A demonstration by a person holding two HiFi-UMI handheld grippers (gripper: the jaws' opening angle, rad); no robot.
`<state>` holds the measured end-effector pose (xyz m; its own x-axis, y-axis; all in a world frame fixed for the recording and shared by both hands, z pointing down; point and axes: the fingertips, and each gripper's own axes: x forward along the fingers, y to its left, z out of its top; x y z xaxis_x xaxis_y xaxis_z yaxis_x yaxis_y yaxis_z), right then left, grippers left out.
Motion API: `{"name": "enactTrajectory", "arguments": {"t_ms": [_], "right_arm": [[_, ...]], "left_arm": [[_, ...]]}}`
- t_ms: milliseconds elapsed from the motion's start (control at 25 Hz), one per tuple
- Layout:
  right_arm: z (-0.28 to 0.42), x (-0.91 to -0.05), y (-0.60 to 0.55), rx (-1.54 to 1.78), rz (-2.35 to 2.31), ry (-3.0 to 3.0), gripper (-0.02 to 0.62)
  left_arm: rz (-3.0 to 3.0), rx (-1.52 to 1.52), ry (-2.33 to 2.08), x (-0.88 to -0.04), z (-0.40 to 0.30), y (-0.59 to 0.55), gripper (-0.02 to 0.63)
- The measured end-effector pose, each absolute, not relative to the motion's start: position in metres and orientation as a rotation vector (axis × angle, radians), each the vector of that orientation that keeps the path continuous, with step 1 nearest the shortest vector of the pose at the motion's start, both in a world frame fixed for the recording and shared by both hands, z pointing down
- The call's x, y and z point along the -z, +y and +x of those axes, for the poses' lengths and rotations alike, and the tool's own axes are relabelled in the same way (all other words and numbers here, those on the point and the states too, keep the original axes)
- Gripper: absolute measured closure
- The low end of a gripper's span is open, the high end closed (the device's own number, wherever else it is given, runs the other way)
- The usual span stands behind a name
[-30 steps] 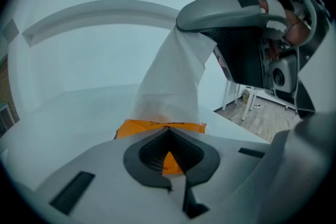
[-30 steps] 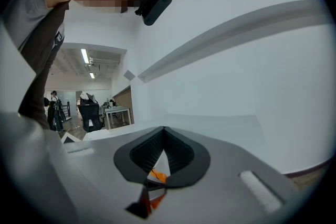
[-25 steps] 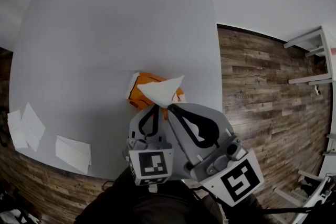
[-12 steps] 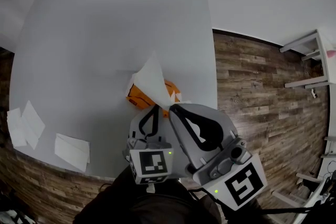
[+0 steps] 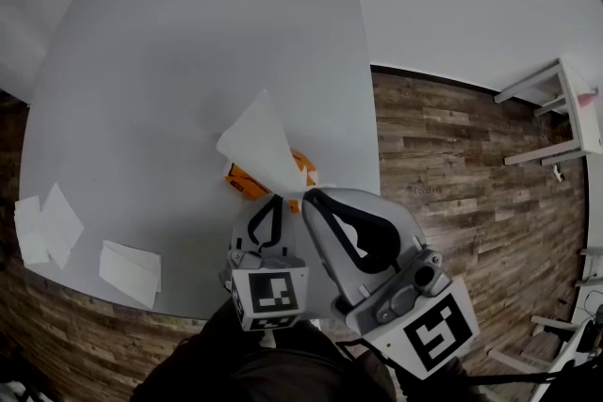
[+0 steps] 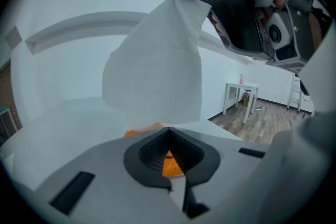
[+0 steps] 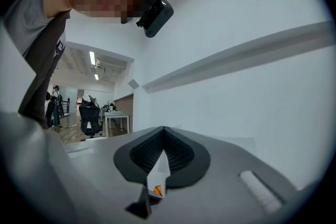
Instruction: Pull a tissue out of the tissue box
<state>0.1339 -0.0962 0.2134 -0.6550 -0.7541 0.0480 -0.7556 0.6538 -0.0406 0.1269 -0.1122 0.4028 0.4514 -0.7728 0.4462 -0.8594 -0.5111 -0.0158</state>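
The orange tissue box (image 5: 243,178) sits near the table's near right edge, mostly covered by a white tissue (image 5: 254,142) that stands up from it. My right gripper (image 5: 303,195) is shut on the tissue's lower corner; in the right gripper view the tissue (image 7: 160,169) shows pinched between the jaws. In the left gripper view the tissue (image 6: 157,71) hangs from the right gripper (image 6: 181,0) above. My left gripper (image 5: 280,197) is just left of it and shut, with the orange box (image 6: 169,161) showing between its jaws.
The grey table (image 5: 188,61) ends at its right edge close to the box, with wood floor (image 5: 452,165) beyond. Several loose tissues (image 5: 42,223) and another (image 5: 130,270) lie at the table's near left. A white side table (image 5: 556,108) stands far right.
The tissue has been drawn higher and has swung from pointing right to standing up and leaning left over the box. Both grippers stay shut by the box.
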Motion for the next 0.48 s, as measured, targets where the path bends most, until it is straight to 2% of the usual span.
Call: {"name": "enactTrajectory", "arguments": {"t_ms": [480], "right_arm": [[0.115, -0.171, -0.078, 0.001, 1.258, -2.883, 0.594]], "left_arm": [[2.49, -0.49, -1.519, -0.355, 0.105, -0.101, 0.606]]}}
